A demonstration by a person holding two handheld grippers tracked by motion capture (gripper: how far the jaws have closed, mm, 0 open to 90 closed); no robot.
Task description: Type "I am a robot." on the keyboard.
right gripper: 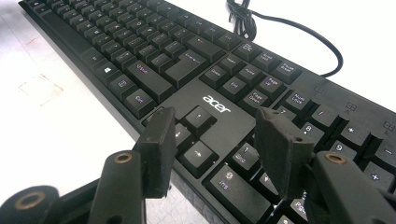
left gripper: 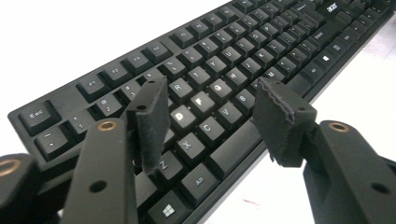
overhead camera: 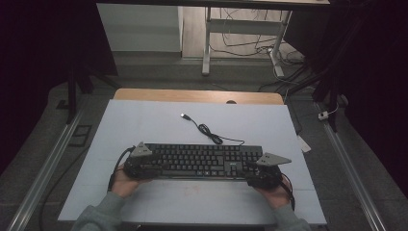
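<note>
Hovering at the near edge of the black keyboard (overhead camera: 199, 161), the 2 grippers both stand released, jaws spread over the keys: the left gripper (left gripper: 210, 116) above the left end's letter keys, the right gripper (right gripper: 212, 142) above the arrow keys. Farther off, the keyboard's cable (overhead camera: 207, 130) lies on the white table (overhead camera: 144, 120).

Overhead plus two close keyboard (overhead camera: 202, 161) views

Bare table (overhead camera: 144, 120) around keyboard (overhead camera: 197, 160); coiled cable (overhead camera: 208, 131) behind blocks far side.
</note>
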